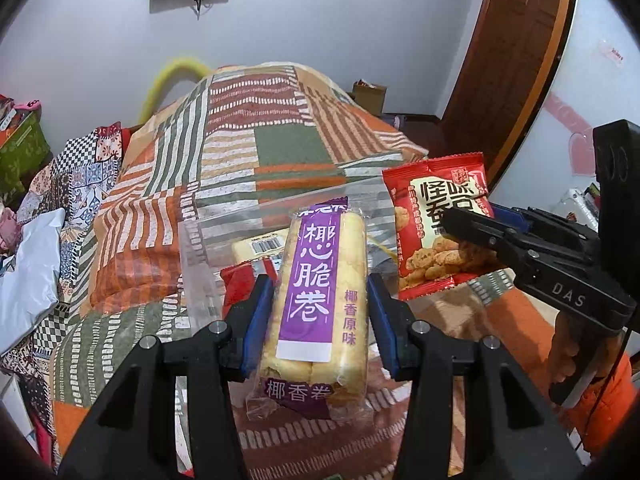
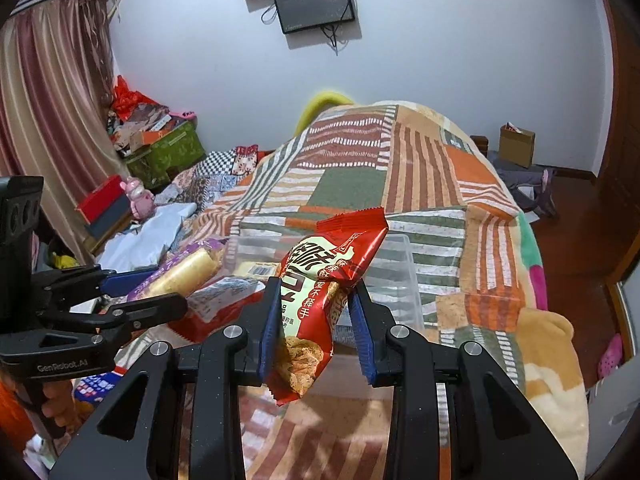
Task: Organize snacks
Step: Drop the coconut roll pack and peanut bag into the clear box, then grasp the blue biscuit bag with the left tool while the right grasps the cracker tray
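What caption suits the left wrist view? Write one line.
Left tool grips purple-labelled roll pack above clear bin; right tool holds red packet.

striped patchwork blanket (image 1: 256, 148) | wall screen (image 2: 314, 4) | pink curtain (image 2: 52, 92) | cardboard box (image 2: 516, 146)

Left gripper (image 1: 320, 316) pointed forward and down, blue pads (image 1: 256, 320) clamped on both sides of a long purple-labelled roll packet (image 1: 316, 300) — packet stood lengthwise between the fingers. Right gripper (image 2: 316, 320) was angled down likewise, jaws pinched tight on a red snack packet (image 2: 320, 300), crumpling its middle. The two grippers sat side by side, close but apart — a hand (image 1: 580, 356) gripped the right one's handle from below.
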`<state>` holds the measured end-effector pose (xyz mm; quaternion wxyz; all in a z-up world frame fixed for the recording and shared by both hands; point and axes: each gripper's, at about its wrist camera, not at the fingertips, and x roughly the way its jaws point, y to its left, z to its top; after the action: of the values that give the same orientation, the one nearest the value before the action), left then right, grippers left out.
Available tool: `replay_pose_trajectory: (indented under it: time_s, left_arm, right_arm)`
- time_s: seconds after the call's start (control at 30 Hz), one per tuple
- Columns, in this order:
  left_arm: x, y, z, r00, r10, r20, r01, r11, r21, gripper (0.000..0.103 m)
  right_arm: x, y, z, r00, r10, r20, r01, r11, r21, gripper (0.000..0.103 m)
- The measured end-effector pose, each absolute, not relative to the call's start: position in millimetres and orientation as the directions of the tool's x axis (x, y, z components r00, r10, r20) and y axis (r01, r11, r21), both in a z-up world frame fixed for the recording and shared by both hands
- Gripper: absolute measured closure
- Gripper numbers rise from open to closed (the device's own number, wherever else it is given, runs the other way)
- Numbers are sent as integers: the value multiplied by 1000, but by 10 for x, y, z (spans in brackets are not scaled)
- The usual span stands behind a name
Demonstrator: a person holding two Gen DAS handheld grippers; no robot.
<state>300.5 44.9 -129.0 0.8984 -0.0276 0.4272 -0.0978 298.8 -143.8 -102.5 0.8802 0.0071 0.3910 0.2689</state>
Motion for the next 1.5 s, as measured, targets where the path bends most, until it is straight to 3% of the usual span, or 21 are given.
replay_pose_trajectory:
  time_s: [0.4, 0.57, 1.03, 1.5]
  left_arm:
    - [3158, 379, -1463, 598, -176, -782, 149, 983, -107, 56]
    - [3068, 381, -1377, 611, -174, -773, 153, 983, -100, 48]
    - [2454, 482, -927, 671, -150, -726, 131, 988, -83, 37]
    - [1695, 713, -1096, 626, -103, -773, 84, 994, -64, 33]
  right_arm:
    - [3113, -1297, -1283, 497, 455, -739, -473, 856, 210, 71]
    - [3087, -1324, -1254, 481, 437, -760, -468, 861, 199, 68]
    - [2609, -1376, -828, 507, 472, -721, -498, 843, 202, 59]
    - [2003, -1233, -910, 417, 520, -745, -536, 803, 259, 52]
